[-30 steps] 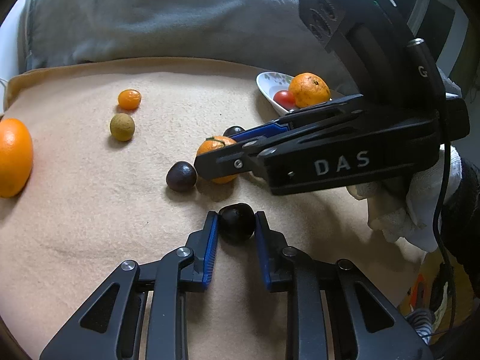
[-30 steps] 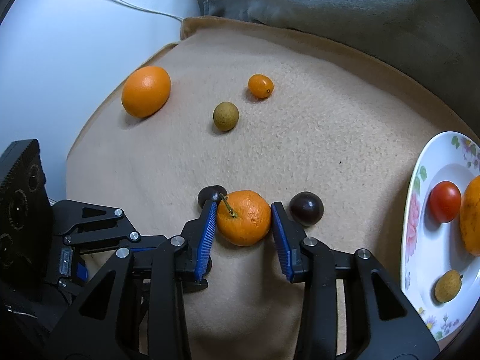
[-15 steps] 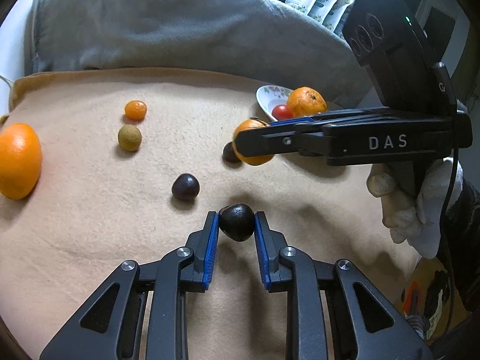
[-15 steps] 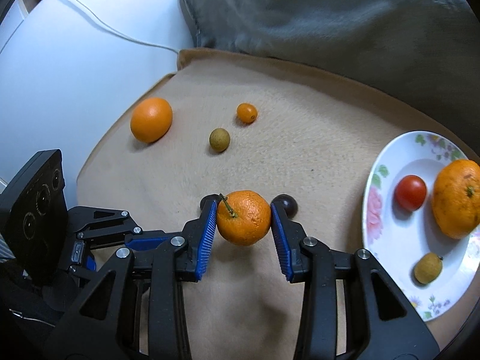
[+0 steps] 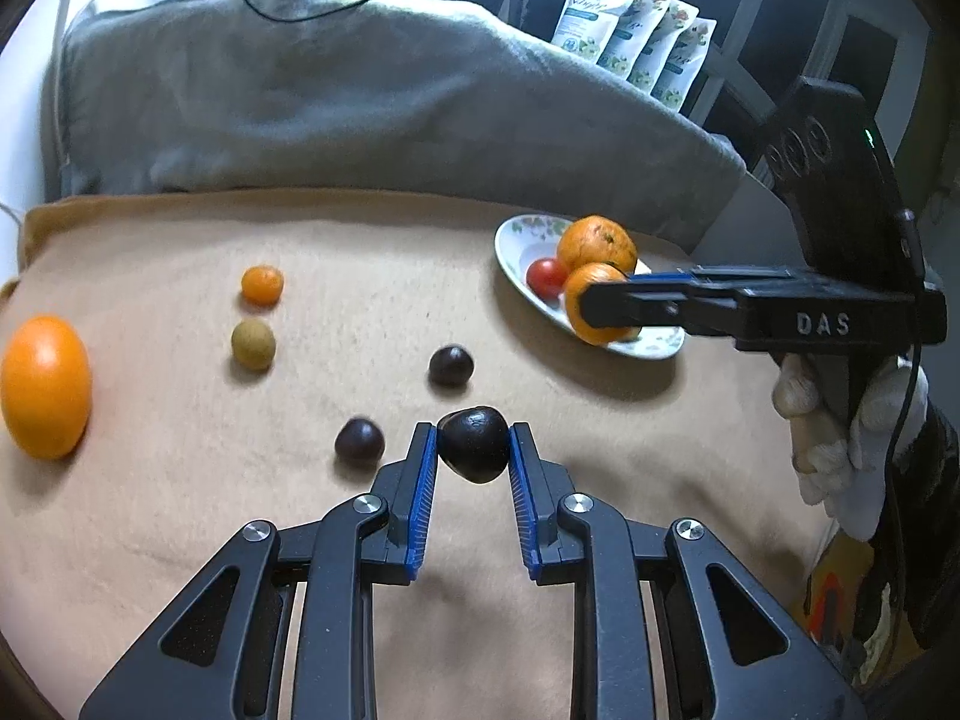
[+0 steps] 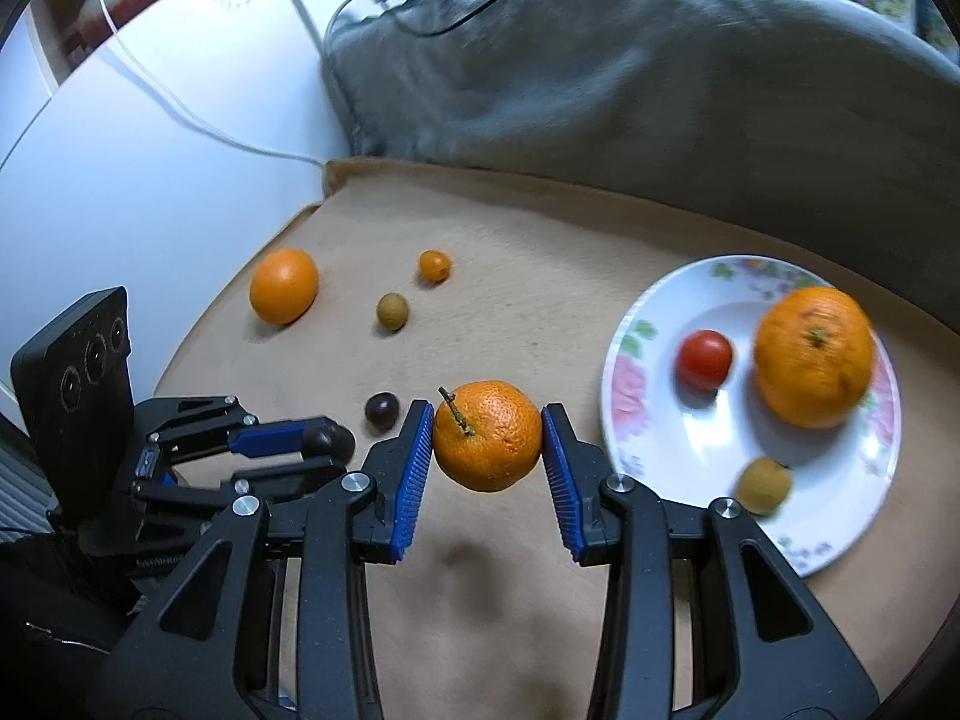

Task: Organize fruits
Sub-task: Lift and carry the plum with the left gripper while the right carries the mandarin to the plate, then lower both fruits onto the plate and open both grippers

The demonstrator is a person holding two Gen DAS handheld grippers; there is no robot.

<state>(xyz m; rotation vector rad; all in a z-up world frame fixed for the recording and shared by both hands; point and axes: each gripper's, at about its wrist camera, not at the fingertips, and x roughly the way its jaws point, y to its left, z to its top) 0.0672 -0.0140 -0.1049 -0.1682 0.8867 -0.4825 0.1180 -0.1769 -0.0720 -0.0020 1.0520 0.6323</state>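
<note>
My left gripper (image 5: 474,445) is shut on a dark round fruit (image 5: 474,445) and holds it above the tan blanket (image 5: 180,468). My right gripper (image 6: 487,437) is shut on a small orange mandarin (image 6: 487,437) with a stem, held in the air left of the floral plate (image 6: 708,438). The plate holds a large mandarin (image 6: 813,357), a red tomato (image 6: 705,359) and a brown longan (image 6: 763,485). In the left wrist view the right gripper (image 5: 585,303) carries the mandarin (image 5: 591,333) in front of the plate (image 5: 516,240).
On the blanket lie two dark fruits (image 5: 359,443) (image 5: 451,365), a brown longan (image 5: 253,344), a small kumquat (image 5: 261,284) and a big orange (image 5: 45,385) at the left edge. A grey cushion (image 5: 360,90) lies behind. A white cable (image 6: 198,120) runs over the white surface.
Both grippers have risen with their fruit. The right gripper has carried the mandarin to the right, up to the plate.
</note>
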